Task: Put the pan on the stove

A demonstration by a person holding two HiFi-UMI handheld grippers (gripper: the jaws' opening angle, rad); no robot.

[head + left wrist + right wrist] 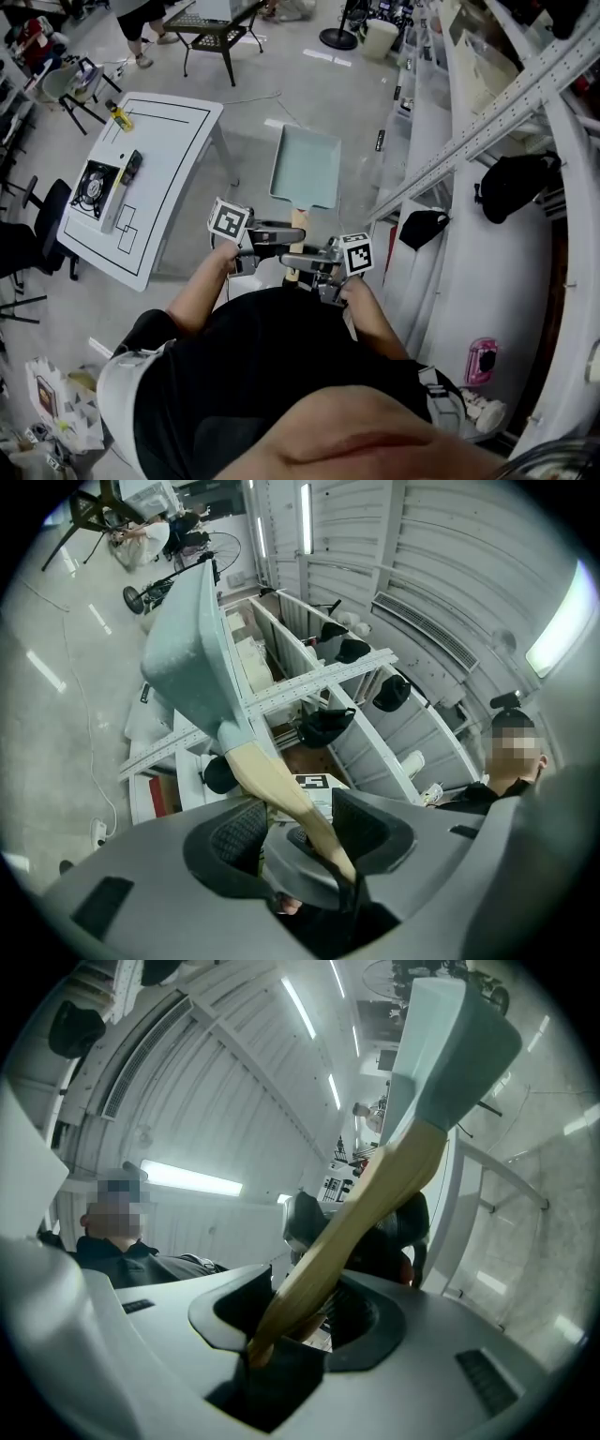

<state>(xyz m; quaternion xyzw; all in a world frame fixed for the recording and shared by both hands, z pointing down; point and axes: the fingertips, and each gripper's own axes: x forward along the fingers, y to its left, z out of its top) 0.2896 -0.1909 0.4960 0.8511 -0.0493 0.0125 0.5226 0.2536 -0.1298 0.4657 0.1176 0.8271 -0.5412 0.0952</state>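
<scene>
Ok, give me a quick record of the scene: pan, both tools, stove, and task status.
pan: pale green, square, held aloft above the floor
handle: wooden, between both tools' jaws
left tool: shut on handle
right tool: shut on handle
stove: on the white table, left in head view
status: pan not yet on stove

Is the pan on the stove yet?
Not yet. Done: the square pale-green pan is picked up. In hand: the left gripper and right gripper both clamp its wooden handle, holding it above the floor. Left: bring it to the black stove on the white table and set it down.
</scene>
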